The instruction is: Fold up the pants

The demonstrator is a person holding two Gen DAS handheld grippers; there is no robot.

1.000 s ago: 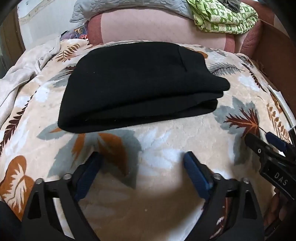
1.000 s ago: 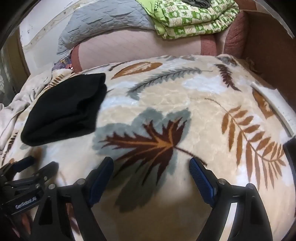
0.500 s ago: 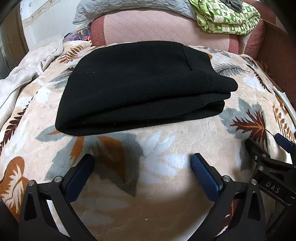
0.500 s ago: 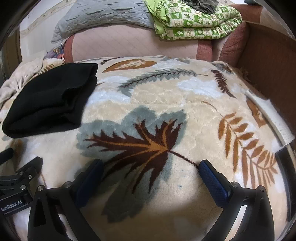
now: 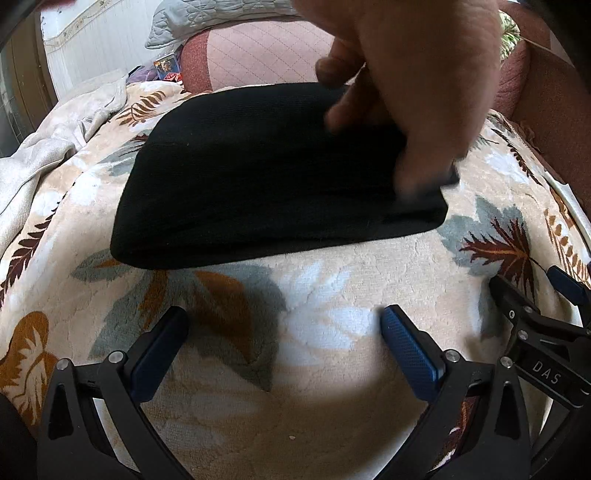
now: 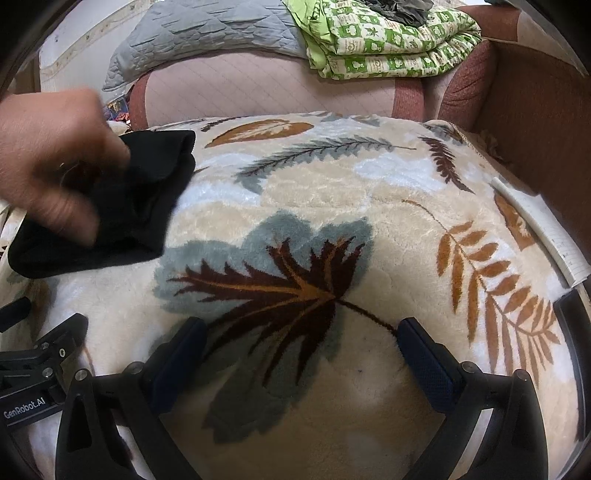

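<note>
Black folded pants (image 5: 266, 173) lie on the leaf-patterned blanket (image 5: 332, 332) at 12 o'clock of the left gripper (image 5: 284, 347), gripped at 2 o'clock by a bare hand (image 5: 413, 81). Both left and right gripper (image 6: 299, 358) fingers are spread, empty. The stack could be unfolded if tugged. Open blanket is offered toward 3 o'clock.

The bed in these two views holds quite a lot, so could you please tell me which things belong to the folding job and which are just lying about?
Part of the job:
- folded black pants
- bare hand on them
- left claw, open
- right claw, open

Just lying about:
- leaf-print blanket
- green patterned quilt
- grey quilted pillow
- beige cloth
</note>
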